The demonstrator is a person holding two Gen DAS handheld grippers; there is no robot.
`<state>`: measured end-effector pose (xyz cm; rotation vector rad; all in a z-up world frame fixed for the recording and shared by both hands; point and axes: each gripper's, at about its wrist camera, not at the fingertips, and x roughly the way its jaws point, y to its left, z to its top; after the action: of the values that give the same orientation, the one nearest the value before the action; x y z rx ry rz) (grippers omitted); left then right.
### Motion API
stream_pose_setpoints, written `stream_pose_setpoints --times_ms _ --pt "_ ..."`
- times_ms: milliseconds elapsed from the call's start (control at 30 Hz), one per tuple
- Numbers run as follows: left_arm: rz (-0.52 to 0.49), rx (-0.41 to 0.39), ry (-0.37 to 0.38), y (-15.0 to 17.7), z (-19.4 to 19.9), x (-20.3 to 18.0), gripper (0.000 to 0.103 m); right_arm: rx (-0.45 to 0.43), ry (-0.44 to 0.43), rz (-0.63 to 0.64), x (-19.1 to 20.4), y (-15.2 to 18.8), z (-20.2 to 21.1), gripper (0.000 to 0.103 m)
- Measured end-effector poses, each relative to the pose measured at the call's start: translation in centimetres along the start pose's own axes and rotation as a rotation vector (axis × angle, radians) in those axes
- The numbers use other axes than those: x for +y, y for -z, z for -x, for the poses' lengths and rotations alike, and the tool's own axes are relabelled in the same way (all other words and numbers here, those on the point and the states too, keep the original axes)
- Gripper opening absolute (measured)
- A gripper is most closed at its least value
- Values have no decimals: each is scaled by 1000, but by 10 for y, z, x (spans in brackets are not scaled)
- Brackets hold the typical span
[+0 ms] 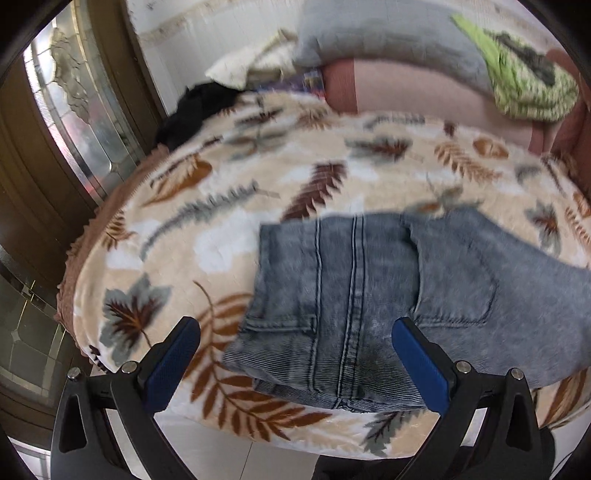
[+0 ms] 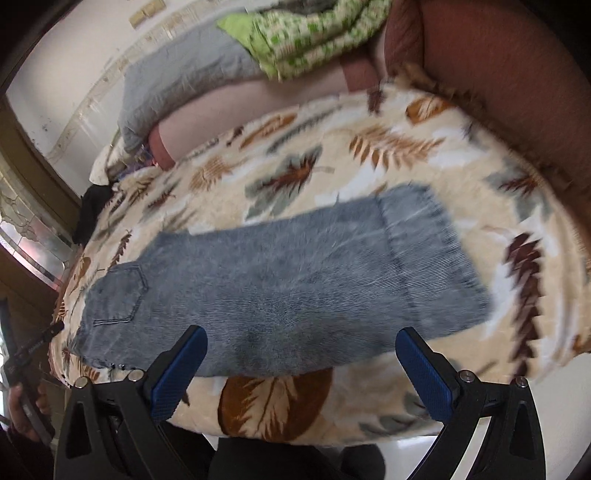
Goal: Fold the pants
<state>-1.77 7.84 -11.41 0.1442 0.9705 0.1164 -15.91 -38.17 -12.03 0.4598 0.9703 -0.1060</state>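
One pair of pants [image 2: 280, 280], grey-blue denim, lay flat on the leaf-print blanket [image 1: 295, 173], already doubled leg over leg, waist to the left, hems to the right. Left gripper [image 1: 295, 354] above the waist end, jaws spread, empty. Right gripper [image 2: 299, 363] over the leg, likewise released. Judged fairly heavy, limp, non-slippery; best pinched at the hem corners and waistband.

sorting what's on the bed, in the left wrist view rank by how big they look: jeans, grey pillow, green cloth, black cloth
1. jeans, though nearest the camera
2. grey pillow
3. green cloth
4. black cloth, smallest, half hidden at the bed's edge
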Motion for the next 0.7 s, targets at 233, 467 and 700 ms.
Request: stream_pose_setpoints --times_ms 233,467,700 --pt "-13 161 -44 16 -48 -8 103 -4 44 20 -13 -6 -31 103" --pt "-25 216 -59 16 -59 -13 103 10 72 129 -29 9 -43 103" --pt "-45 116 -64 -1 -18 -25 103 -90 63 243 -37 20 1 103"
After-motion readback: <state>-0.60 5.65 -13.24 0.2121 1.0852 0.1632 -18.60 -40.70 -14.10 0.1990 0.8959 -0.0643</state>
